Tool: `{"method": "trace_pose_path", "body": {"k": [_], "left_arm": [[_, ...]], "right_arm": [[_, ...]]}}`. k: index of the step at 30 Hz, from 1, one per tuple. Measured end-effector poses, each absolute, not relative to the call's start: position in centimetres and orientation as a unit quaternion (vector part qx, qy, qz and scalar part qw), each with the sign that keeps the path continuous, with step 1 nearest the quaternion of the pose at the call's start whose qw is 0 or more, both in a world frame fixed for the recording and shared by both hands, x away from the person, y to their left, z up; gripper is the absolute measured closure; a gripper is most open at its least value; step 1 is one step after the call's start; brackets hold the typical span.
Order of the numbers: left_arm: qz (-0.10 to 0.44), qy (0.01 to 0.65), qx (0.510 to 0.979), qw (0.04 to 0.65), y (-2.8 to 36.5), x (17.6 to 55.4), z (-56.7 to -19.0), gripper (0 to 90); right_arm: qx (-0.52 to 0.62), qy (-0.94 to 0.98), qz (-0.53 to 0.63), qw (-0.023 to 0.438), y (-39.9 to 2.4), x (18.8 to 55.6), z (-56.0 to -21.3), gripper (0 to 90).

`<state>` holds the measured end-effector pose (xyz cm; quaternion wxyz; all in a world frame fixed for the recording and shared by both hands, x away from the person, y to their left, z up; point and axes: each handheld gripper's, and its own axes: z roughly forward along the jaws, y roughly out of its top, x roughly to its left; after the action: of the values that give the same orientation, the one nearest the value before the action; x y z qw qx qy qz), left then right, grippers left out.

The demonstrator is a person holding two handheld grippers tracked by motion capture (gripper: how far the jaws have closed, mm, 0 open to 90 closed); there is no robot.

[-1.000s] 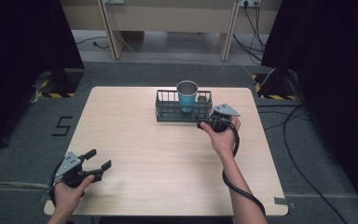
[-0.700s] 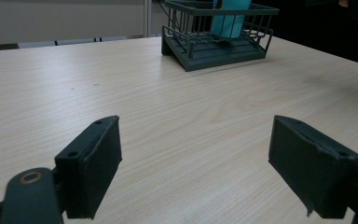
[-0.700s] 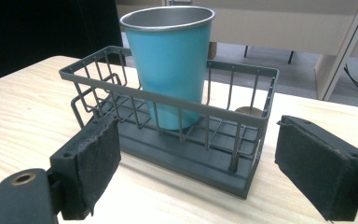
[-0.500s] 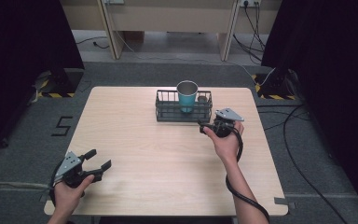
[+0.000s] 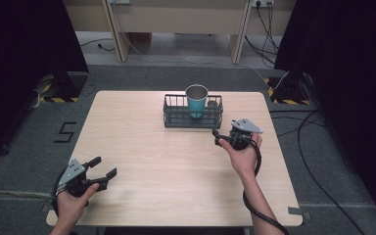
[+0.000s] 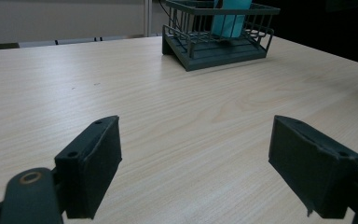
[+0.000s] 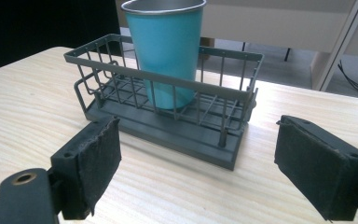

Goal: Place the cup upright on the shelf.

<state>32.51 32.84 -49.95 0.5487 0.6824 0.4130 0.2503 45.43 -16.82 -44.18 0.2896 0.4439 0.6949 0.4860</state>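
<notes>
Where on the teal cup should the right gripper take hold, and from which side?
Probably the upper wall just below the rim, coming from above. The teal cup stands upright inside the wire rack, whose bars screen its lower half, while the top rises clear above them. The right gripper, jaws wide open, sits in front of the rack and would need to lift over it.

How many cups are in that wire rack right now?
1: a teal cup stands upright in the wire rack, near its middle. In the high view a small dark thing sits by the cup on its right; too small to tell what.
</notes>
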Motion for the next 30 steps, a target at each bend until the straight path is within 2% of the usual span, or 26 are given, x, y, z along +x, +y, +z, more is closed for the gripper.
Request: {"method": "trace_pose_path", "body": {"k": [30], "left_arm": [[0.252, 0.414, 0.682, 0.547, 32.9, 32.5, -49.9, 16.4]], "right_arm": [[0.461, 0.684, 0.481, 0.297, -20.1, 41.5, -45.1, 15.4]]}}
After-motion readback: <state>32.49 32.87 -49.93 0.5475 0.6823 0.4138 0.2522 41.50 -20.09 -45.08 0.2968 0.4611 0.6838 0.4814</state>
